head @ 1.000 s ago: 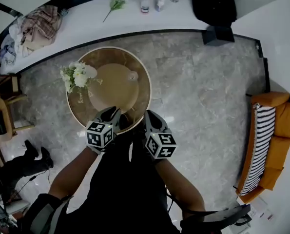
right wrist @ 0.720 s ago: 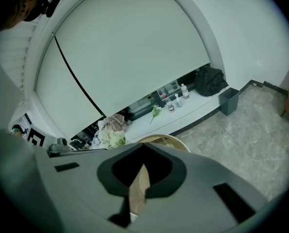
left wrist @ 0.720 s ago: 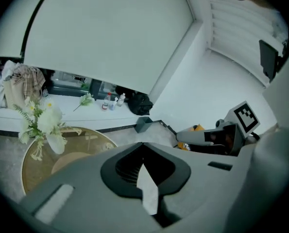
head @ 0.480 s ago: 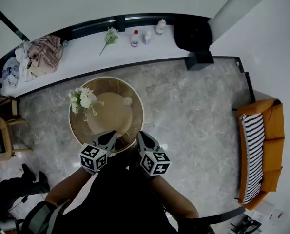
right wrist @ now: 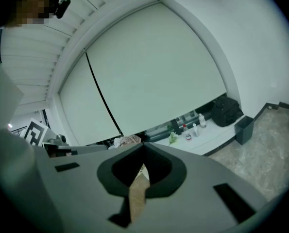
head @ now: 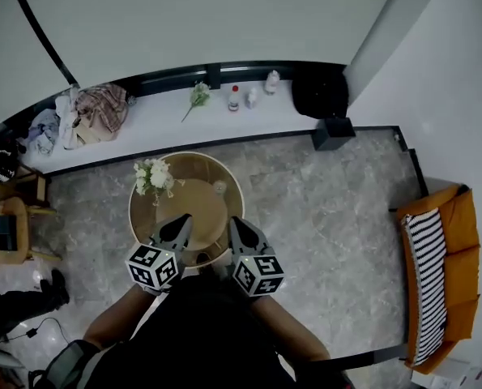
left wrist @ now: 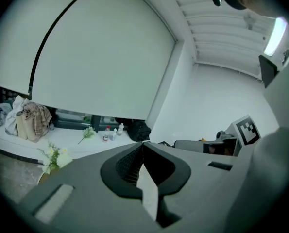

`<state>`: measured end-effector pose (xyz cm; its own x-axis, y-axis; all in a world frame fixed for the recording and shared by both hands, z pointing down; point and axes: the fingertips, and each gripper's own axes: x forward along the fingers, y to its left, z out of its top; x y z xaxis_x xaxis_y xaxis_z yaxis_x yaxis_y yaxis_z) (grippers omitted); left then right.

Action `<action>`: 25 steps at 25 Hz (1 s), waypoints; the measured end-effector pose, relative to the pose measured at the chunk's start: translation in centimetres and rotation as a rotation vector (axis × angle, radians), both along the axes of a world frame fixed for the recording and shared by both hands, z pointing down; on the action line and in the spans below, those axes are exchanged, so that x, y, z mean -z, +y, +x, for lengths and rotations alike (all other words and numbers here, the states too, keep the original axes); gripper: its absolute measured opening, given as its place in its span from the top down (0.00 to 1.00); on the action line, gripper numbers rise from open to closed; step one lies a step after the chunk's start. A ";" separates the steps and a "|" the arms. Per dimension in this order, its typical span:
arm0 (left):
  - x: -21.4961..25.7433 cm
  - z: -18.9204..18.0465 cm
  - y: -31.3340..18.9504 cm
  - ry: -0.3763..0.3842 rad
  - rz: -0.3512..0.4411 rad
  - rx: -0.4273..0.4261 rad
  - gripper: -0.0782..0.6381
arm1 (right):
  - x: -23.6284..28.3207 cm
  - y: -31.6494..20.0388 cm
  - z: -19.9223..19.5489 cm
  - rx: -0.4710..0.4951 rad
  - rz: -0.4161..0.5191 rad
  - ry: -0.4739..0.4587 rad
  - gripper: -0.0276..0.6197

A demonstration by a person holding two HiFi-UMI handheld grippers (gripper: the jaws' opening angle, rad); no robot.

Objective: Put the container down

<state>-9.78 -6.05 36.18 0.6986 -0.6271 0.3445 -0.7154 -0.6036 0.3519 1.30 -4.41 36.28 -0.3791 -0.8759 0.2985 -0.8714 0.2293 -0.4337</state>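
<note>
Compared with a second ago, the head view sits higher and further back. The round brown tabletop point(head: 142, 221) with its paler tan centre now looks smaller and lies at centre left of the frame, and more pale wall fills the top. Both tools keep their place at the tabletop's lower rim.

The small clear roundish container point(head: 219, 188) stands on the tabletop, right of its centre, at the upper right edge of the tan disc, as it did before. It looks glassy and pale with a light glint, and is too small to show more. It stands apart from both tools and from the bunch of white flowers point(head: 151, 174) with green leaves at the tabletop's upper left.

The left tool point(head: 181, 220) points up the frame, its tips overlapping the lower left of the tabletop. In the left gripper view its jaws meet at the tips and hold nothing. The right tool point(head: 232, 220) lies beside it at the lower right rim, and the right gripper view shows its jaws also pressed together and empty.

Grey marble floor point(head: 322, 209) surrounds the tabletop. Along the top runs a long white ledge point(head: 168, 124) carrying small bottles point(head: 234, 97) and a heap of clothes point(head: 95, 108).
</note>
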 end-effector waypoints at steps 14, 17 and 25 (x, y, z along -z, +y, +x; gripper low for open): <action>8.5 1.6 6.0 0.015 0.176 0.056 0.88 | 8.4 5.5 1.1 0.036 0.237 -0.052 0.95; 7.9 2.1 6.6 0.017 0.157 0.045 0.88 | 9.0 6.4 1.6 0.015 0.245 -0.056 0.95; 8.0 3.2 6.2 0.030 0.188 0.006 0.88 | 8.7 6.9 1.0 -0.017 0.252 0.014 0.95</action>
<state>-6.60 0.19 28.15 0.7028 -0.6827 0.2000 -0.7102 -0.6564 0.2546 2.30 2.47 27.61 -0.3607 -0.9297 0.0751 -0.8818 0.3137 -0.3521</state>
